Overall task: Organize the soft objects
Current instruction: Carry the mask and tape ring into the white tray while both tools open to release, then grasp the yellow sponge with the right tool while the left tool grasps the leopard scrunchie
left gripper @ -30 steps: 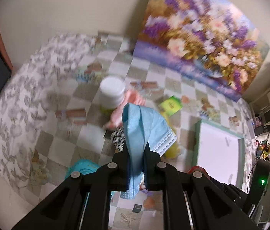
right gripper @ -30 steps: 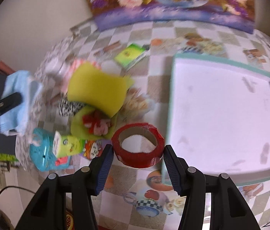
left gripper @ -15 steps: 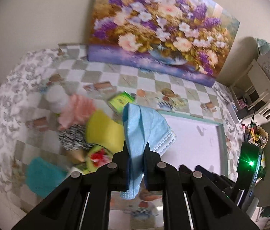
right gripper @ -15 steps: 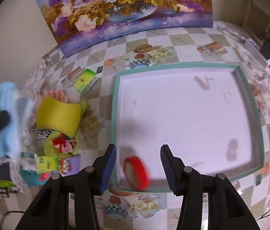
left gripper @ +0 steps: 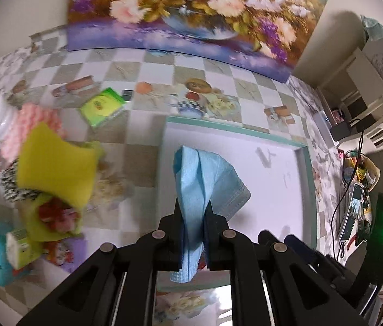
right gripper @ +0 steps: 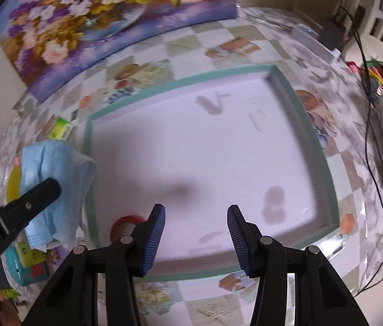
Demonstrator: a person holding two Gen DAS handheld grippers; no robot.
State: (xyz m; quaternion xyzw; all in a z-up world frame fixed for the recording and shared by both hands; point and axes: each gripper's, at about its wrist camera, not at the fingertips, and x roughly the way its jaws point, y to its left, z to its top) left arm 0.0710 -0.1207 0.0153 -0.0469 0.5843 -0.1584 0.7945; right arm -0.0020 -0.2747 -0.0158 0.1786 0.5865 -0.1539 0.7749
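Mask [left gripper: 205, 179] is riding over the tray [left gripper: 235, 133] now, whereas half a sec ago it was hanging over the clutter pile w/ the tray off to the right. Left claw [left gripper: 192, 214] has swung right, so the view is centring on the white tray floor instead of the yellow sponge [left gripper: 55, 168]. That's reading as the carry leg nearly done; drop-off is probably next, though the mask is hanging above the floor, not touching it.

Right side has changed too: red tape roll [right gripper: 126, 224], which was sitting between the right claw's fingers a sec ago and then rolling inside the tray, is now lying in the tray's near-left corner, partly hidden behind the left finger [right gripper: 154, 240]. (Tape isn't a soft thing, so whether it belongs there is a fair question.)

Claws:
- Left: pinched tight on the mask, fabric bunched btwn the black tips, a tail dangling below and the pleated edge flopping to the right.
- Right claw [right gripper: 195, 240]: spread wide, holding nothing, hovering over the tray's near edge; blue ribbed pads aren't touching anything I can see.

Other soft bits are waiting left of the tray: sponge, pink knit thing [left gripper: 32, 121], a plush w/ red on it [left gripper: 55, 214]. Green packet [left gripper: 101, 107] is lying farther back.
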